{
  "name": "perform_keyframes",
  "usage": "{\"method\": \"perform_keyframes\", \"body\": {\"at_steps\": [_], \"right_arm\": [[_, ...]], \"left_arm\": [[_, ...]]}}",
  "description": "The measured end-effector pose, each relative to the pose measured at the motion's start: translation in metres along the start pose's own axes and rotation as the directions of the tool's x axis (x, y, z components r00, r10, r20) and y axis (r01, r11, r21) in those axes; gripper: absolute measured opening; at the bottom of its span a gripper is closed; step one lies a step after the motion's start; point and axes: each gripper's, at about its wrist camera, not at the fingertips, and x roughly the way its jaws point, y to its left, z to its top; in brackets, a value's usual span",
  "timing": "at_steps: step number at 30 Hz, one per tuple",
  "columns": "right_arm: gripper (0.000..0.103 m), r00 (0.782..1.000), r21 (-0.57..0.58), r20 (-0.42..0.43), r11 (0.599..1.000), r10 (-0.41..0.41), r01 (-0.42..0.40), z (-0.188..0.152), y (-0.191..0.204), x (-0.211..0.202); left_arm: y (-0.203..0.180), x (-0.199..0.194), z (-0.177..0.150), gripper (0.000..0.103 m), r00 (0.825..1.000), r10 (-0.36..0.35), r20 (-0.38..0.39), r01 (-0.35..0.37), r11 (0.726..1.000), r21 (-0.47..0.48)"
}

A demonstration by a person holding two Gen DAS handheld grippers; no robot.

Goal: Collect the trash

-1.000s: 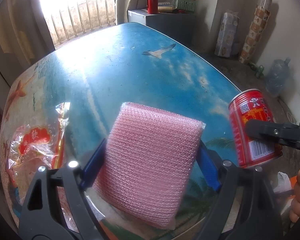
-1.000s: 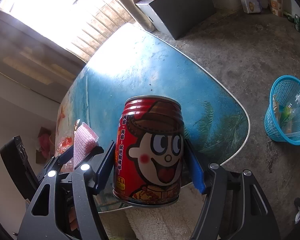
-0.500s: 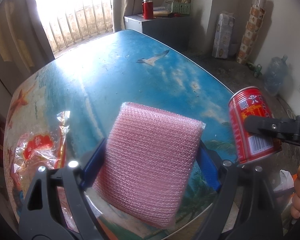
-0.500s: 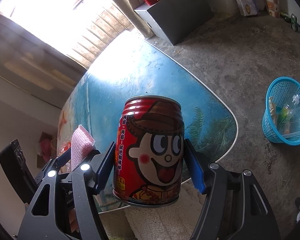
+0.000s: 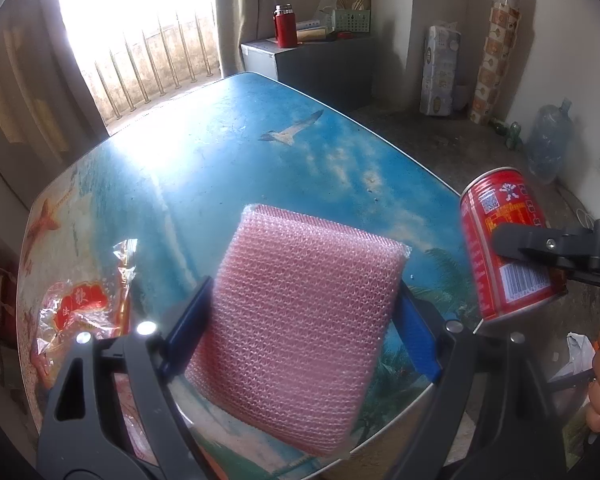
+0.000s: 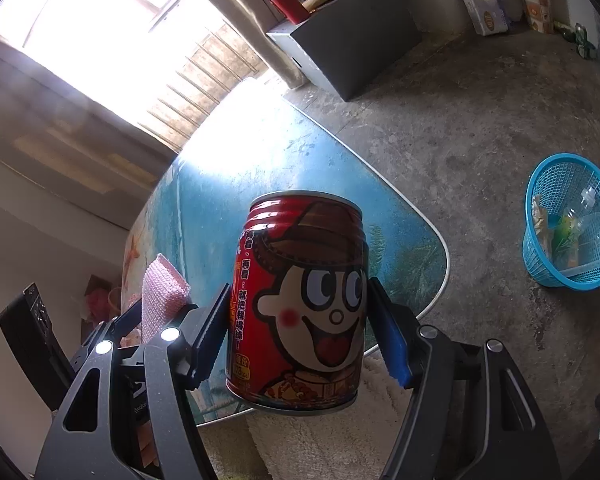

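My left gripper (image 5: pixel 300 320) is shut on a pink bubble-wrap pad (image 5: pixel 300 312) and holds it above the near end of the blue sea-print table (image 5: pixel 228 152). My right gripper (image 6: pixel 300 320) is shut on a red drink can (image 6: pixel 300 300) with a cartoon face, held upright in the air past the table's near right edge. The can (image 5: pixel 504 244) and one right finger (image 5: pixel 540 246) show at the right of the left wrist view. The pad (image 6: pixel 162 294) and left gripper show at the lower left of the right wrist view. A clear red-printed wrapper (image 5: pixel 84 304) lies on the table's left side.
A blue mesh basket (image 6: pixel 572 220) with some trash inside stands on the concrete floor at the right. A grey cabinet (image 5: pixel 312 64) with a red flask (image 5: pixel 285 26) stands beyond the table. A water jug (image 5: pixel 548 144) and packs stand by the far wall. A pale rug (image 6: pixel 340 440) lies below the can.
Both grippers have risen and drawn back from the table with their loads. The table looks smaller and farther in both views. Both grips are unchanged.
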Motion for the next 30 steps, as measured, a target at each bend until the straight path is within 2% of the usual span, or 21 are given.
{"method": "perform_keyframes", "body": {"at_steps": [15,30], "right_arm": [[0.065,0.998,0.036,0.064,0.999,0.008,-0.01,-0.002,-0.03,-0.039],[0.065,0.985,0.155,0.161,0.987,-0.062,0.036,-0.002,-0.093,-0.09]], "left_arm": [[-0.044,-0.015,0.009,0.081,0.999,-0.006,0.042,0.003,0.997,0.079],[-0.12,-0.019,0.03,0.081,0.992,-0.106,0.068,0.09,0.974,0.207]]}}
